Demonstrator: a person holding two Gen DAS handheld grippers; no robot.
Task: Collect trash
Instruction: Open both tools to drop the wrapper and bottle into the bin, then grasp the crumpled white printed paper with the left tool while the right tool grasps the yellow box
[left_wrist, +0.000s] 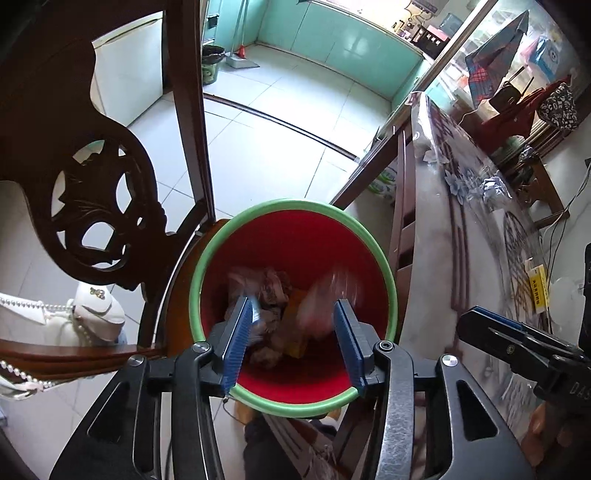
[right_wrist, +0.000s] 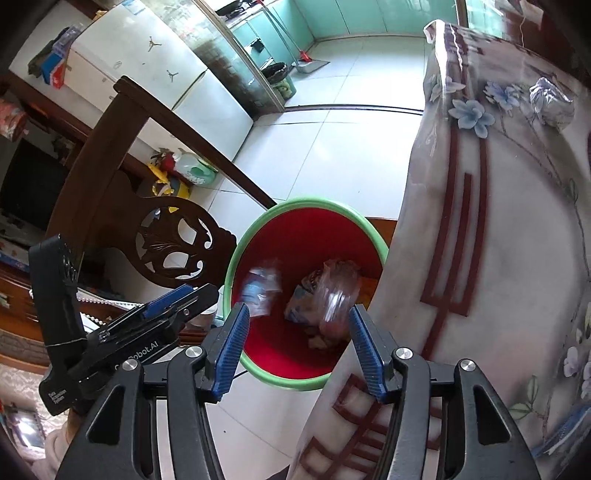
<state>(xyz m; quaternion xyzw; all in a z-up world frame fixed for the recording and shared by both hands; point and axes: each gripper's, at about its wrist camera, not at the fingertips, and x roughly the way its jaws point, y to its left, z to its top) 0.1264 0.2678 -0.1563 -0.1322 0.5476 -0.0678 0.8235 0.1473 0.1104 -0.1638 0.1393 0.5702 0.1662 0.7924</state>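
Observation:
A red bin with a green rim (left_wrist: 295, 202) (right_wrist: 306, 201) stands on the floor between a chair and the table. Crumpled wrappers (left_wrist: 273, 295) and a clear plastic bag (right_wrist: 314, 291) lie inside it. Two blurred pieces show in mid-air over the bin: a clear wrapper (left_wrist: 332, 295) (right_wrist: 336, 302) and a small bluish wrapper (right_wrist: 262, 288). My left gripper (left_wrist: 293, 302) hangs open above the bin with no piece pressed between its pads. My right gripper (right_wrist: 299, 308) is also open over the bin's table-side edge. A crumpled blue-white paper (left_wrist: 493, 186) (right_wrist: 552, 103) lies on the table.
A carved dark wooden chair (left_wrist: 92, 203) stands left of the bin, with a white pearl-strap handbag (left_wrist: 92, 314) on it. The table under a floral plastic cloth (left_wrist: 443, 277) borders the bin on the right. A yellow box (left_wrist: 537, 288) lies on it. White floor tiles stretch beyond.

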